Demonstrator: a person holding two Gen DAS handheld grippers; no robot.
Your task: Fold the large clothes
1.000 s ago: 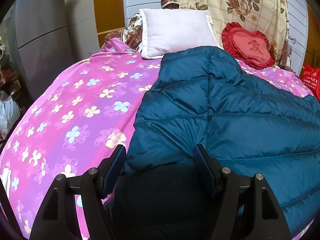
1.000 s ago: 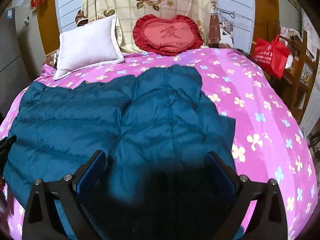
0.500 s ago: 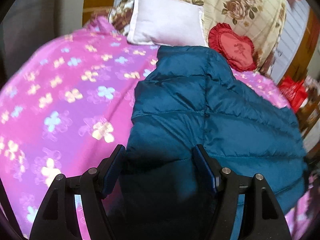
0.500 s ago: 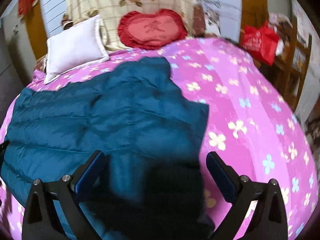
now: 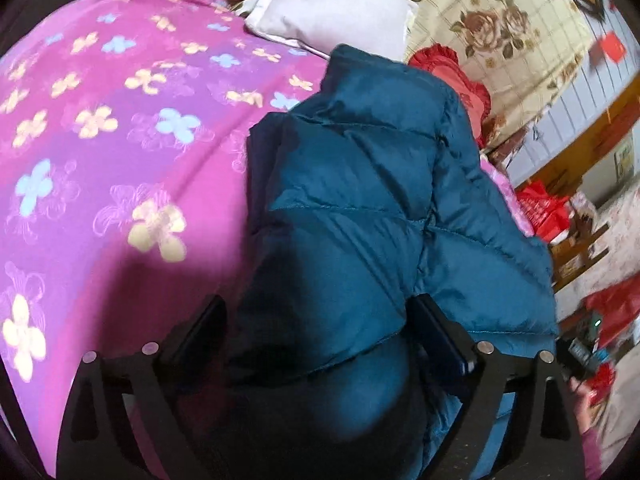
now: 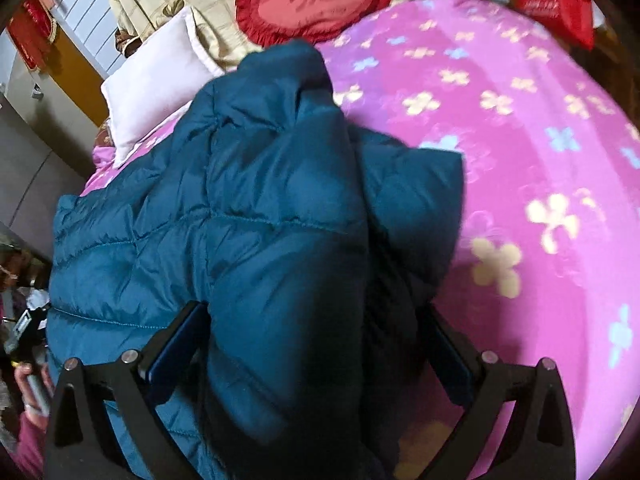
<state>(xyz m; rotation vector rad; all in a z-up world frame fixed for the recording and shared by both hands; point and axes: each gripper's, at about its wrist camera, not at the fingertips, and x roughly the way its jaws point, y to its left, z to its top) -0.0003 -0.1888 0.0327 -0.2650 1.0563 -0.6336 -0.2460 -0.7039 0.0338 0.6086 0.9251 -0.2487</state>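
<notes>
A teal quilted down jacket [image 5: 360, 208] lies on a pink flowered bedspread [image 5: 100, 160]. In the left wrist view my left gripper [image 5: 316, 332] has its jaws wide apart, with the jacket's left edge bunched and raised between them. In the right wrist view the jacket [image 6: 240, 220] is lifted into a fold, and my right gripper [image 6: 316, 340] has its jaws wide apart around the raised right edge. Whether either grips the fabric is hidden in shadow.
A white pillow [image 5: 332, 4] and a red heart cushion [image 6: 312, 0] lie at the head of the bed against a floral sheet [image 5: 500, 32]. Red bags [image 6: 552, 0] and wooden furniture stand to the bed's right. The other gripper and a hand show at the left edge [image 6: 28, 360].
Both grippers have lifted and tilted inward, and the jacket's near edges have risen and bunched toward the middle. The jacket lay flat one second ago.
</notes>
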